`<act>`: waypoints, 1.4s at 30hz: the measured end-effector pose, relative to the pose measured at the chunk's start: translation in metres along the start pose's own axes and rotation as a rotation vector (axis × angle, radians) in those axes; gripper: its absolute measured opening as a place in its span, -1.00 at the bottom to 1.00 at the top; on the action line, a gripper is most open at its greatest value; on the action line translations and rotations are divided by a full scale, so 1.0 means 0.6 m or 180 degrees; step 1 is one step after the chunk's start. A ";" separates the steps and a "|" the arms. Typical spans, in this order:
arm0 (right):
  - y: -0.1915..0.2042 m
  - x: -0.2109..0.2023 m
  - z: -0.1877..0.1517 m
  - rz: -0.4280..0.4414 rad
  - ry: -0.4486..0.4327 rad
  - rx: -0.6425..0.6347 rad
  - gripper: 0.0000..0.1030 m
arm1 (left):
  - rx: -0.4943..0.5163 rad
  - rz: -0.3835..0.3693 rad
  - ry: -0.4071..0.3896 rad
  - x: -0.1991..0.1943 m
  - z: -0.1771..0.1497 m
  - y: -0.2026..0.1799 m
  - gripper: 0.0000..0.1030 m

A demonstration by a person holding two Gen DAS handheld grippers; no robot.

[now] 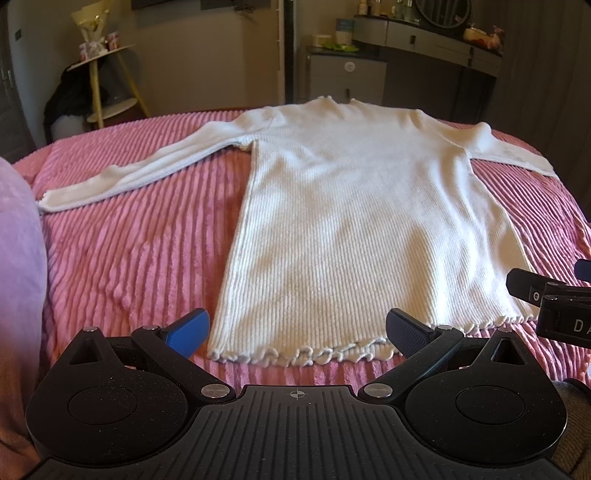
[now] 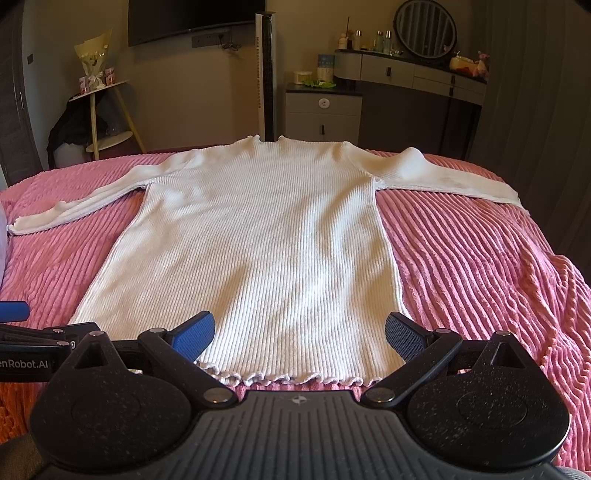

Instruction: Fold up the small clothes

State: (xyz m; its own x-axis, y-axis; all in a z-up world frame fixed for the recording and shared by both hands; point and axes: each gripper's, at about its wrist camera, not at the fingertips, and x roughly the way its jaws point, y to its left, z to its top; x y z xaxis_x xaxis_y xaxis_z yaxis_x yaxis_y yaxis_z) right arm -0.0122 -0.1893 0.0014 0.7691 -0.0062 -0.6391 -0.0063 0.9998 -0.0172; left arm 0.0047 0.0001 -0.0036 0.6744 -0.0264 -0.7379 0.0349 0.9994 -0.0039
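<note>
1. Both your grippers, left gripper (image 1: pixel 297 330) and right gripper (image 2: pixel 300 334), are spread wide, holding nothing.
2. Your white ribbed sweater (image 2: pixel 255 240) lies flat on the pink bedspread (image 2: pixel 480 266), sleeves out.

One white ribbed sweater (image 2: pixel 258 236) flat on bed, two sleeves out: one to left (image 2: pixel 74 206), one to right (image 2: pixel 454 177). One pink corded bedspread (image 2: pixel 480 266) under it. Two grippers at hem: left gripper (image 1: pixel 295 332), right gripper (image 2: pixel 299 336), each showing two blue finger pads, spread wide. Beyond bed: one wall TV (image 2: pixel 195 16), one round mirror (image 2: pixel 424 27), one tall tower fan (image 2: pixel 266 74), one wrapped bouquet (image 2: pixel 92 59) on one side table (image 2: pixel 107 88).
</note>
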 end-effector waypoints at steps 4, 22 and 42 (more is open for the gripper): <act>0.000 0.001 0.001 -0.0014 0.0003 0.0010 0.92 | 0.0000 -0.0001 0.0002 0.000 0.000 0.000 1.00; -0.013 0.009 0.000 0.0052 0.0009 0.0101 0.92 | 0.0016 0.0013 0.0019 0.006 0.000 -0.002 1.00; -0.196 0.121 0.042 0.0798 0.0249 0.1559 0.92 | -0.0204 0.0083 0.0062 0.062 0.069 -0.002 1.00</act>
State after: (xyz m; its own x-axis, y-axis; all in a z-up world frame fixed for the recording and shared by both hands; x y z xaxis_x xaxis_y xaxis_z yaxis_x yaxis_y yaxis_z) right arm 0.0602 -0.3066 -0.0235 0.7325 0.2503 -0.6331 0.1293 0.8619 0.4903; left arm 0.0604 -0.0033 -0.0031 0.6599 -0.0006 -0.7513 -0.0302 0.9992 -0.0273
